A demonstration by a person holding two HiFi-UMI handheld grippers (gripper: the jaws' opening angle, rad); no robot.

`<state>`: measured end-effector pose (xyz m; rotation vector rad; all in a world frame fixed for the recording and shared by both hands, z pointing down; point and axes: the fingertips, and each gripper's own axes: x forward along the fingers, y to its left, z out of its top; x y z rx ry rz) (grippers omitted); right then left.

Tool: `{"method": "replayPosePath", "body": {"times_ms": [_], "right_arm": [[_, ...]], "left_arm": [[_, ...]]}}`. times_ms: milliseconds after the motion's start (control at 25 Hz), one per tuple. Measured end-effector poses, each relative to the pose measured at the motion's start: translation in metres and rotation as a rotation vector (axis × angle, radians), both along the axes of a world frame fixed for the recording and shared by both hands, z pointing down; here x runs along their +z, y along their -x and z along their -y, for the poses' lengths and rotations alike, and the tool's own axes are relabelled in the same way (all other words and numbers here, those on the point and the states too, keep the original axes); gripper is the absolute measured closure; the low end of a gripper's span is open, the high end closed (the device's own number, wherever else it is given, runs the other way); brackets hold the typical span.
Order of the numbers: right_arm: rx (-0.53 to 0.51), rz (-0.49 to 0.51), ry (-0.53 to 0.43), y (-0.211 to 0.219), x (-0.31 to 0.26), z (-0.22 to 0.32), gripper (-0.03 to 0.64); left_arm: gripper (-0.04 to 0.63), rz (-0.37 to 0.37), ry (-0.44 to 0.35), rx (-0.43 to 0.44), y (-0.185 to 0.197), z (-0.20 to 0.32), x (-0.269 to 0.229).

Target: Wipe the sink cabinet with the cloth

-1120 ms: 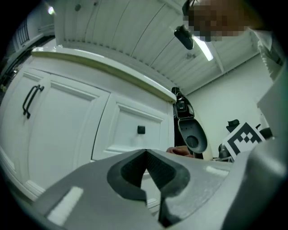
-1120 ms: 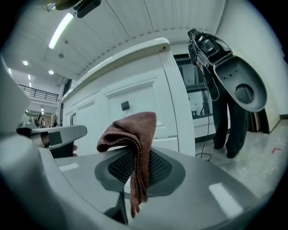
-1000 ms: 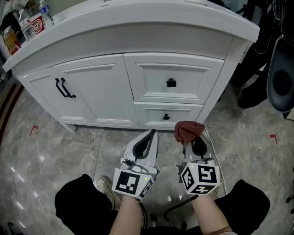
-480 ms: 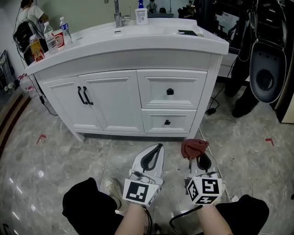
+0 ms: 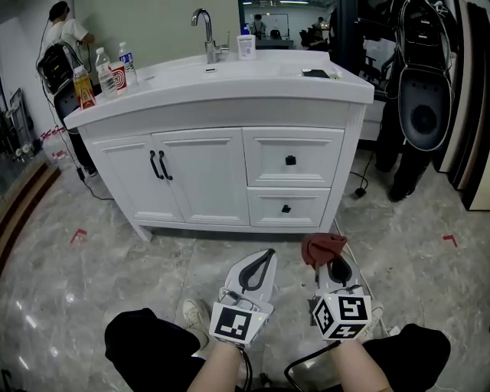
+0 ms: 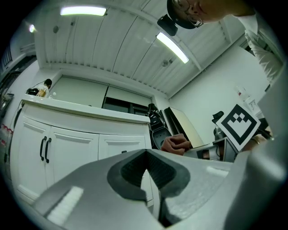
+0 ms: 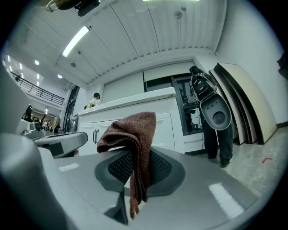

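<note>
Two grippers low before the sink cabinet point(image 5: 207, 180), farther off than a second ago: my left gripper point(image 5: 264, 256) closed on nothing, my right gripper point(image 5: 328, 266) clamping the cloth point(image 5: 323, 246), wiping likely not yet begun.

Glossy grey marbled floor point(image 5: 115, 253) with small red tape marks point(image 5: 78, 235). White sink cabinet point(image 5: 207, 176) stands against a pale green wall point(image 5: 153, 23). Dark gear point(image 5: 423, 115) hangs off its right end. White slatted ceiling point(image 6: 112, 40), strip lights point(image 6: 172, 41) on.
</note>
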<state>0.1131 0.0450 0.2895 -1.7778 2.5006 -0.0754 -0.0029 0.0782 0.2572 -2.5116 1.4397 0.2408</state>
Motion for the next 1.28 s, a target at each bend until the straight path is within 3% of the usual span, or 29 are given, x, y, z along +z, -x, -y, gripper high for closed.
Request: {"method": "replayPosePath", "body": {"times_ms": [480,800,1280], "right_arm": [[-0.004,0.010,0.010,0.007,-0.003,-0.007,0.529],[-0.011,0.026,0.029,0.009,0.003,-0.002,0.529],[-0.005,0.015,0.039,0.009,0.010,0.000,0.529]], "left_arm": [[0.595,0.057,-0.031,0.029,-0.011,-0.012,-0.003],[0.595,0.022,-0.001,0.010,-0.002,-0.005,0.001],[0.595,0.024,-0.004,0.022,-0.007,-0.003,0.003]]}}
